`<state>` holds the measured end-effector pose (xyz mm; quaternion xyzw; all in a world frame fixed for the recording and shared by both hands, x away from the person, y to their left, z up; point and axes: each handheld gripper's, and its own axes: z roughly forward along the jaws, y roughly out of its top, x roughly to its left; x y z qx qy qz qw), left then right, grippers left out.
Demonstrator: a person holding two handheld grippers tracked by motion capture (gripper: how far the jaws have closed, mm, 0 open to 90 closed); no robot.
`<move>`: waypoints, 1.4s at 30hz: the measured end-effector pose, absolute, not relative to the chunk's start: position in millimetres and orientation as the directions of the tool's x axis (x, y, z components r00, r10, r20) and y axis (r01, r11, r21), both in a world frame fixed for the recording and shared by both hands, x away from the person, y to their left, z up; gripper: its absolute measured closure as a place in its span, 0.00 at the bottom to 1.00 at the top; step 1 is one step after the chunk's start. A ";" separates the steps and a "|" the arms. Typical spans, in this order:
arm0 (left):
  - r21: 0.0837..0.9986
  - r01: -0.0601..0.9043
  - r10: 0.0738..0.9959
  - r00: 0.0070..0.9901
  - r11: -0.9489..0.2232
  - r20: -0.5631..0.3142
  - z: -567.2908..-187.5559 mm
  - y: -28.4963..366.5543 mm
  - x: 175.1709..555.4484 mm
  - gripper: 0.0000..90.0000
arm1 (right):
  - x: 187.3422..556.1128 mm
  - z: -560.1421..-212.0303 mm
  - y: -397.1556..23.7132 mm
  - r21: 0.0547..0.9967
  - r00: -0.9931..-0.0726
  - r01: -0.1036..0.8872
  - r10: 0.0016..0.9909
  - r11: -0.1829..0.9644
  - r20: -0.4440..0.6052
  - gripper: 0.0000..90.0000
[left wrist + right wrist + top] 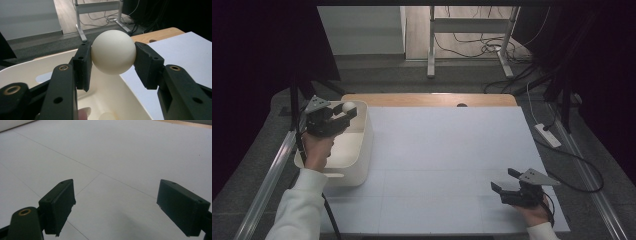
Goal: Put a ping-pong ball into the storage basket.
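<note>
A white ball [113,52] is gripped between the fingers [83,65] of the left gripper [343,113], one pad pressed against each side near its widest part, so that it is kept from slipping out downward. The ball is held above the cream-coloured bin [362,150], over the far part of its opening, with the bin's hollow lying below and just behind the fingertips. The grip is judged to be kept closed because the ball is being carried rather than set down; whether it is being brought to the bin or lifted from it cannot be told. Deep in the bin, below the fingers, a pale rounded shape [108,116] is seen, possibly a second ball, though it is too cropped to be sure.

The right gripper [506,181] is held low over the white tabletop [452,150], well apart from the bin. Its fingers [60,202] are spread wide with nothing between them, and only bare tabletop lies ahead of them. It is judged to be parked there, out of the left hand's way, and kept ready for a later grasp.
</note>
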<state>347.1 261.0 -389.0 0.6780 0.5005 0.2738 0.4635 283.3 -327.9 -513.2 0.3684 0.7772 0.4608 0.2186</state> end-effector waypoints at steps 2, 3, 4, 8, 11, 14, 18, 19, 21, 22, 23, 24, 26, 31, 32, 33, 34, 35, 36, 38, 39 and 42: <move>0.899 0.432 0.934 0.346 -0.072 -0.092 -389.9 262.2 348.1 0.56 | 283.2 -513.2 -327.8 0.877 -0.633 0.371 0.774 0.304 -0.001 0.17; 0.898 0.434 0.935 0.343 -0.070 -0.093 -390.5 262.7 348.6 0.56 | 283.2 -513.2 -327.8 0.878 -0.633 0.370 0.774 0.304 -0.001 0.17; 0.897 0.437 0.935 0.342 -0.069 -0.094 -391.0 263.3 349.1 0.56 | 283.3 -513.2 -327.8 0.877 -0.633 0.371 0.774 0.306 -0.002 0.17; 0.890 0.450 0.938 0.334 -0.072 -0.094 -393.6 265.0 351.7 0.56 | 283.4 -513.4 -327.8 0.877 -0.632 0.372 0.775 0.304 0.000 0.17; 0.885 0.460 0.940 0.329 -0.078 -0.088 -395.3 265.7 353.7 0.56 | 283.4 -513.3 -327.8 0.877 -0.632 0.372 0.775 0.305 -0.001 0.17; 0.876 0.475 0.944 0.319 -0.079 -0.088 -397.9 267.1 356.3 0.56 | 283.4 -513.4 -327.8 0.877 -0.632 0.372 0.775 0.304 0.000 0.17; 0.866 0.493 0.946 0.312 -0.081 -0.089 -401.4 268.3 359.1 0.56 | 283.5 -513.5 -327.7 0.876 -0.633 0.372 0.774 0.306 -0.001 0.17; 0.865 0.496 0.946 0.310 -0.081 -0.089 -402.2 268.3 359.7 0.56 | 283.5 -513.5 -327.7 0.876 -0.633 0.373 0.774 0.306 -0.001 0.17; 0.861 0.502 0.947 0.308 -0.083 -0.089 -403.4 268.2 360.6 0.56 | 283.6 -513.6 -327.7 0.876 -0.633 0.373 0.774 0.305 0.000 0.17; 0.856 0.509 0.947 0.307 -0.085 -0.089 -404.6 268.3 361.7 0.56 | 283.6 -513.6 -327.7 0.876 -0.633 0.373 0.774 0.305 0.000 0.17; 0.854 0.514 0.947 0.309 -0.084 -0.093 -405.6 268.2 362.5 0.56 | 283.6 -513.6 -327.6 0.876 -0.633 0.373 0.774 0.305 0.000 0.17; 0.851 0.519 0.947 0.308 -0.087 -0.091 -406.4 268.1 363.1 0.56 | 283.6 -513.6 -327.6 0.876 -0.633 0.373 0.774 0.306 0.000 0.17; 0.846 0.526 0.947 0.308 -0.088 -0.094 -408.3 268.0 364.4 0.56 | 283.6 -513.6 -327.7 0.876 -0.634 0.373 0.773 0.306 -0.001 0.17; 0.832 0.547 0.947 0.305 -0.092 -0.096 -411.5 268.1 366.6 0.56 | 283.6 -513.8 -327.7 0.876 -0.635 0.373 0.773 0.307 0.000 0.17; 0.829 0.551 0.947 0.306 -0.094 -0.095 -412.1 268.1 367.1 0.56 | 283.6 -513.8 -327.7 0.876 -0.635 0.373 0.773 0.307 0.000 0.17; 0.827 0.554 0.948 0.305 -0.096 -0.095 -412.6 268.1 367.4 0.56 | 283.6 -513.8 -327.6 0.876 -0.635 0.373 0.773 0.307 -0.001 0.17; 0.823 0.560 0.949 0.302 -0.096 -0.095 -413.8 268.4 368.4 0.56 | 283.7 -513.8 -327.7 0.876 -0.634 0.373 0.773 0.306 0.000 0.17; 0.820 0.564 0.949 0.300 -0.096 -0.096 -414.3 268.5 368.8 0.56 | 283.7 -513.8 -327.7 0.876 -0.635 0.373 0.773 0.307 -0.001 0.17; 0.816 0.570 0.949 0.299 -0.097 -0.096 -415.0 268.7 369.5 0.56 | 283.7 -513.8 -327.7 0.876 -0.634 0.373 0.773 0.307 0.000 0.17; 0.809 0.579 0.950 0.296 -0.097 -0.098 -416.6 268.7 370.8 0.56 | 283.6 -513.8 -327.6 0.875 -0.634 0.373 0.773 0.307 -0.001 0.17; 0.805 0.585 0.950 0.296 -0.098 -0.099 -417.3 268.9 371.4 0.56 | 283.6 -513.8 -327.6 0.875 -0.635 0.373 0.773 0.307 -0.001 0.17; 0.789 0.605 0.950 0.296 -0.102 -0.103 -419.6 269.0 373.2 0.56 | 283.7 -513.9 -327.7 0.875 -0.635 0.373 0.773 0.308 -0.002 0.17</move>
